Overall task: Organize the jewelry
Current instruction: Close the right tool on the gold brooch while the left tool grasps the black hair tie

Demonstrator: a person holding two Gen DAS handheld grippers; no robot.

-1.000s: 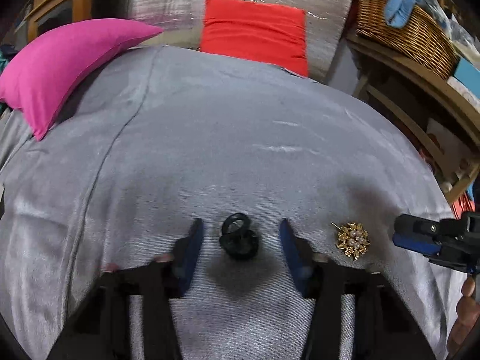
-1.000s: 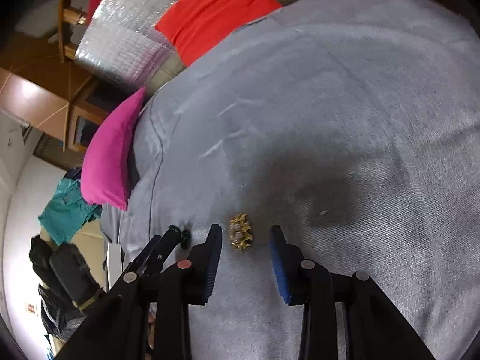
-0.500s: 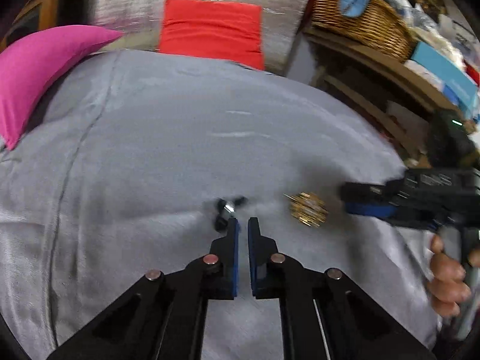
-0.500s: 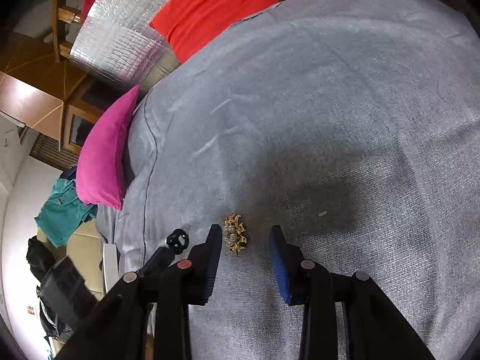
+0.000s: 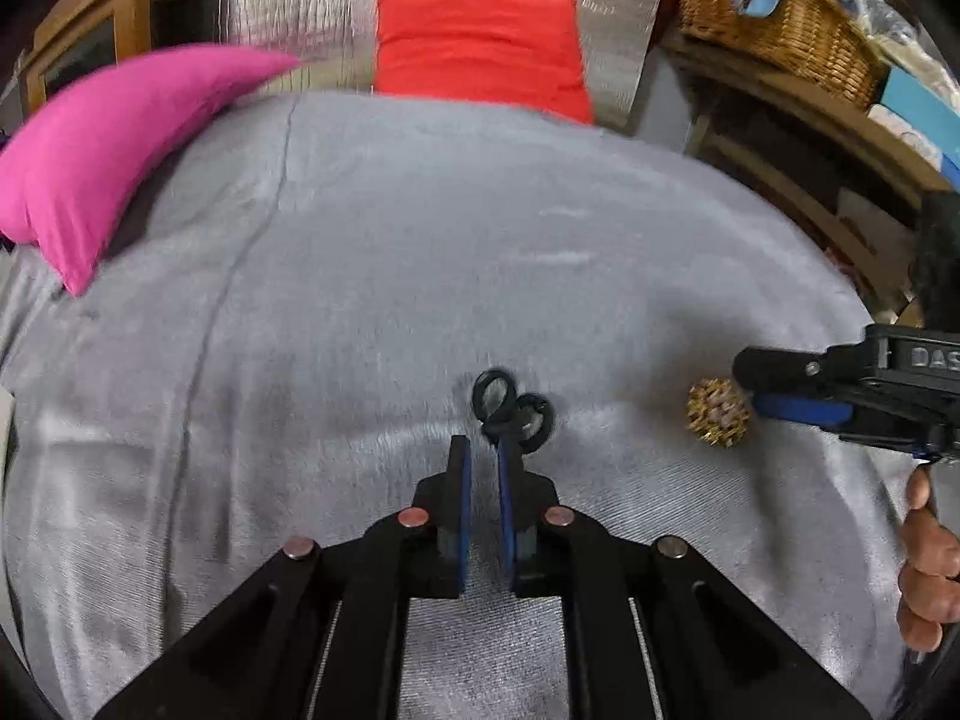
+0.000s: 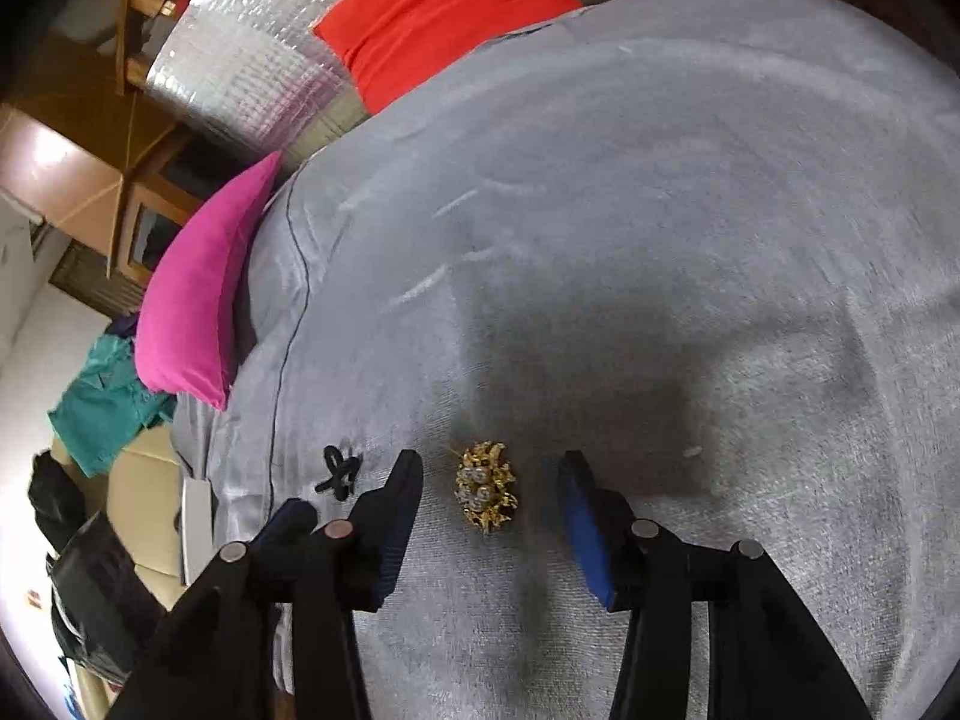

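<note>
2 jewels on grey cover (image 5: 420,276): left gripper (image 5: 482,447) jaws opening, pinching black piece (image 5: 510,408); right gripper (image 6: 489,468) jaws opening round gold brooch (image 6: 485,489)

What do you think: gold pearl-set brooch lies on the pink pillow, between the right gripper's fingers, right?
Not the pillow. The gold pearl-set brooch lies on the grey blanket; the pink pillow sits apart at the bed's edge. It is between the right gripper's fingers, untouched, as the jaws are opening. Right wrist view shows it.
</note>
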